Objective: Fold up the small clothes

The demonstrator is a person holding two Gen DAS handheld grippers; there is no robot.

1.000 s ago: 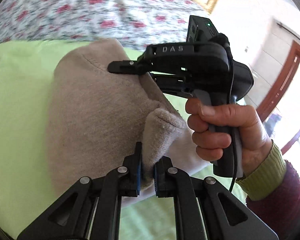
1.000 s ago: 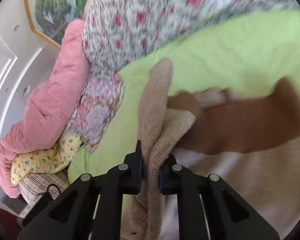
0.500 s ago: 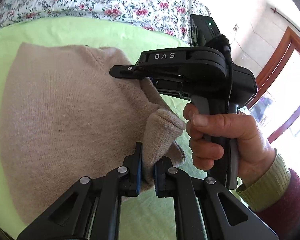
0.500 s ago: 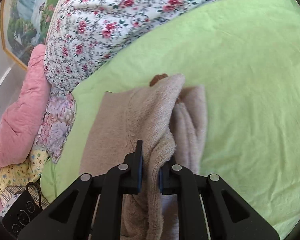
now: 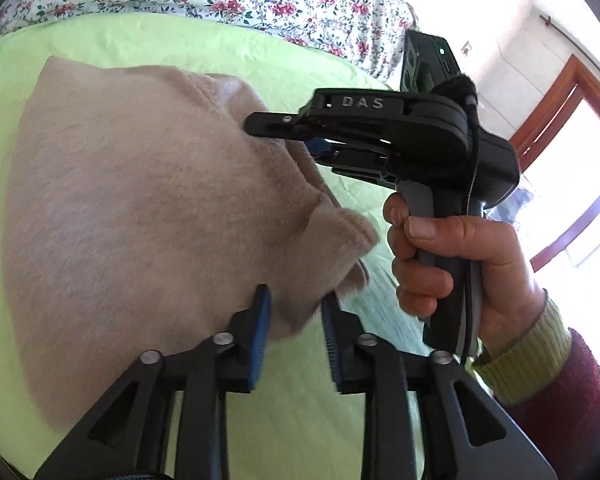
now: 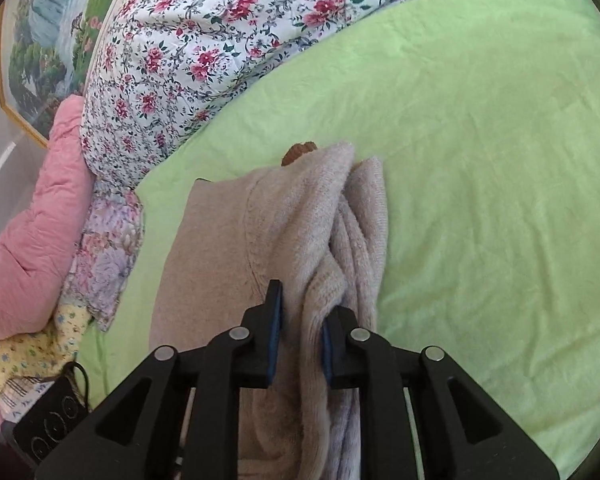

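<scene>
A beige knit sweater lies folded on the green sheet. My left gripper sits at the sweater's near corner. Its jaws are opening, and the corner still lies between the blue pads without being pinched. In the right wrist view my right gripper straddles a bunched fold of the sweater. Those jaws are opening too, with a gap at the left pad. The left wrist view shows the right gripper side-on at the sweater's far edge, held by a hand.
A floral quilt borders the sheet at the back, with a pink duvet and patterned cloths to its left. A black device lies at the lower left. A wooden door frame stands to the right.
Both grippers came down and laid the sweater on the sheet. Both pairs of jaws, shut on the sweater before, have now parted.
</scene>
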